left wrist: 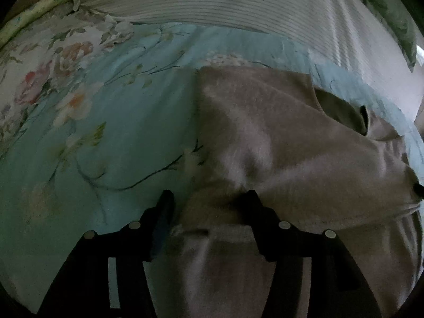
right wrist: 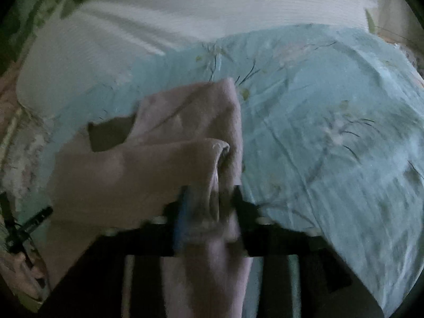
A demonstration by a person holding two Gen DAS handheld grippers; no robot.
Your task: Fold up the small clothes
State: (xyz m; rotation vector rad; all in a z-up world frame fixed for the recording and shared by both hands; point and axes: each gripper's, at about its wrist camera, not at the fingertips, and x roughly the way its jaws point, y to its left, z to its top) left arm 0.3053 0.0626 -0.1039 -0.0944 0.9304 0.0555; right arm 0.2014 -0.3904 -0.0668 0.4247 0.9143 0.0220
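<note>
Black fingers of the left gripper [left wrist: 209,198] fill the bottom of the left wrist view, standing moderately apart with an edge of the pinkish-beige garment [left wrist: 278,145] lying between them; the right finger sits on the cloth, the left finger on bare bedspread, and neither pad visibly presses the fabric. Beyond the fingertips the garment spreads ahead and to the right, one flap folded back to show a darker inside.

Motion blur smears the right wrist view. There the right gripper [right wrist: 210,196] also straddles the garment [right wrist: 148,164]: a bunched fold rises between the fingers, the left one carrying a blue pad, but the blur hides whether the pads pinch it, so I cannot tell. Most of the cloth lies left of these fingers.

Only the left view shows the pink rose print at the far left of the light blue floral bedspread [left wrist: 111,137]. Only the right view shows a dark clip-like object [right wrist: 31,225] low at the left edge.

Left of the left gripper, and right of the right gripper, the bedspread [right wrist: 331,132] lies open. Ahead of both, a white ribbed pillow [left wrist: 212,0] [right wrist: 185,13] bounds the space, with a green cushion [left wrist: 392,13] beside it.
</note>
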